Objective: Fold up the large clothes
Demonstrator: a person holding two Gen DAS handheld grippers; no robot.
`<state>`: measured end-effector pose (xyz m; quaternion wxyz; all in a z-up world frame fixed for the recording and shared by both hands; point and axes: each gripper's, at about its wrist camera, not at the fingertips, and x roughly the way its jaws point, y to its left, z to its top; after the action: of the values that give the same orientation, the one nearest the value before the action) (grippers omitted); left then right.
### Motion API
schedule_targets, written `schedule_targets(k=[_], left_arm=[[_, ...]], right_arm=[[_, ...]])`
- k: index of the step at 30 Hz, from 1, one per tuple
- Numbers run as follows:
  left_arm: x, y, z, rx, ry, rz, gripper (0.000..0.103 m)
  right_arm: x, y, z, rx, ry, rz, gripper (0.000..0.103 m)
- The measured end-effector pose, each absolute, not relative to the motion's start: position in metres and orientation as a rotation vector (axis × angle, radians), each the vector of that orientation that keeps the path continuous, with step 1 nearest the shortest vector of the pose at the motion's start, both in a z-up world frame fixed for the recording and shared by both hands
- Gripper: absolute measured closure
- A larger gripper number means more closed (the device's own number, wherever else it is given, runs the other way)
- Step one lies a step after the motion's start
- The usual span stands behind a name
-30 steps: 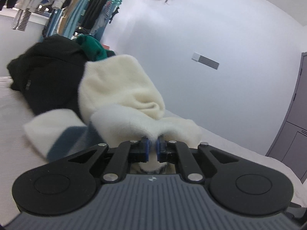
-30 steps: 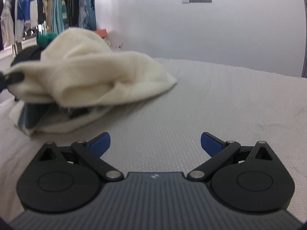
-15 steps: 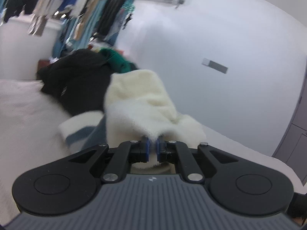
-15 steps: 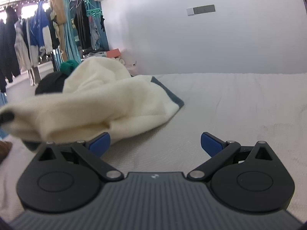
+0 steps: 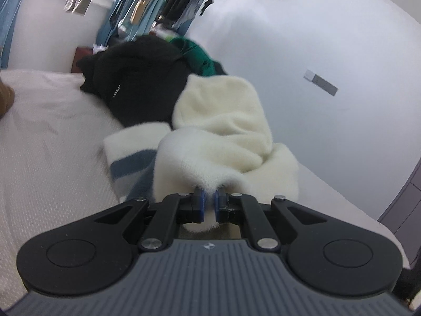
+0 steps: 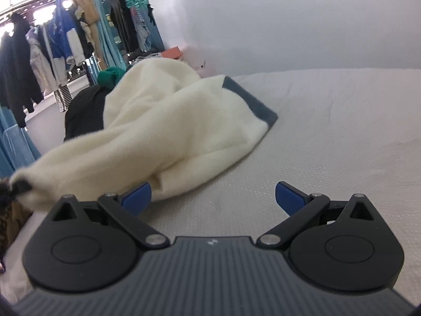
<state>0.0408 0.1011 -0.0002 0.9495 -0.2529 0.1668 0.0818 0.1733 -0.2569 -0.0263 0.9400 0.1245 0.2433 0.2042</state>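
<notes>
A fluffy cream sweater (image 5: 226,131) with grey-blue bands lies bunched on the white bedcover (image 5: 47,142). My left gripper (image 5: 208,200) is shut on a pinch of its cream fabric, which stretches away from the pads toward the heap. In the right wrist view the same cream sweater (image 6: 168,121) spreads from centre to far left, its grey-blue hem (image 6: 252,100) on the cover. My right gripper (image 6: 213,194) stands open just above the bedcover (image 6: 329,131), nothing between its fingers; its left fingertip (image 6: 138,197) is close to the sweater's near edge.
A black garment (image 5: 139,79) and a green one (image 5: 197,52) are piled behind the sweater. Clothes hang on a rack (image 6: 65,39) at the back left. A white wall (image 6: 289,26) runs behind the bed; a grey door (image 5: 410,200) stands at the right.
My left gripper pulled the pinched cream fabric sideways, drawing the sweater out from the pile. In the right wrist view the sweater now spreads lower and nearer to the open fingers.
</notes>
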Motion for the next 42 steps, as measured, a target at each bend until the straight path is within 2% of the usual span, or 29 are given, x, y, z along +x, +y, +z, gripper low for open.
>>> schedule_targets(k=[6,13,25,27,29,30,32,33,35,42], left_arm=[[0.065,0.130,-0.008,-0.580,0.366,0.180,0.095],[0.089,0.164,-0.021,-0.662,0.388,0.192,0.095],[0.115,0.194,-0.041,-0.743,0.415,0.201,0.094],[0.117,0.199,-0.043,-0.759,0.418,0.203,0.094],[0.118,0.201,-0.045,-0.777,0.421,0.200,0.094],[0.118,0.202,-0.045,-0.782,0.422,0.199,0.094],[0.118,0.203,-0.045,-0.787,0.420,0.199,0.094],[0.118,0.203,-0.045,-0.787,0.419,0.199,0.094],[0.117,0.202,-0.044,-0.786,0.417,0.201,0.094],[0.112,0.201,-0.040,-0.787,0.397,0.193,0.094]], right_arm=[[0.225,-0.245,-0.031,0.354,0.541,0.371,0.001],[0.301,-0.240,-0.071,0.558,0.663,0.212,0.001],[0.353,-0.197,-0.088,0.672,0.697,0.337,0.000],[0.356,-0.188,-0.087,0.684,0.710,0.349,0.007],[0.354,-0.184,-0.084,0.679,0.704,0.366,0.026],[0.351,-0.182,-0.080,0.664,0.693,0.366,0.032],[0.348,-0.183,-0.075,0.636,0.687,0.348,0.073],[0.345,-0.186,-0.072,0.622,0.686,0.330,0.081],[0.340,-0.195,-0.065,0.624,0.667,0.327,0.086],[0.305,-0.240,-0.033,0.631,0.546,0.355,0.088]])
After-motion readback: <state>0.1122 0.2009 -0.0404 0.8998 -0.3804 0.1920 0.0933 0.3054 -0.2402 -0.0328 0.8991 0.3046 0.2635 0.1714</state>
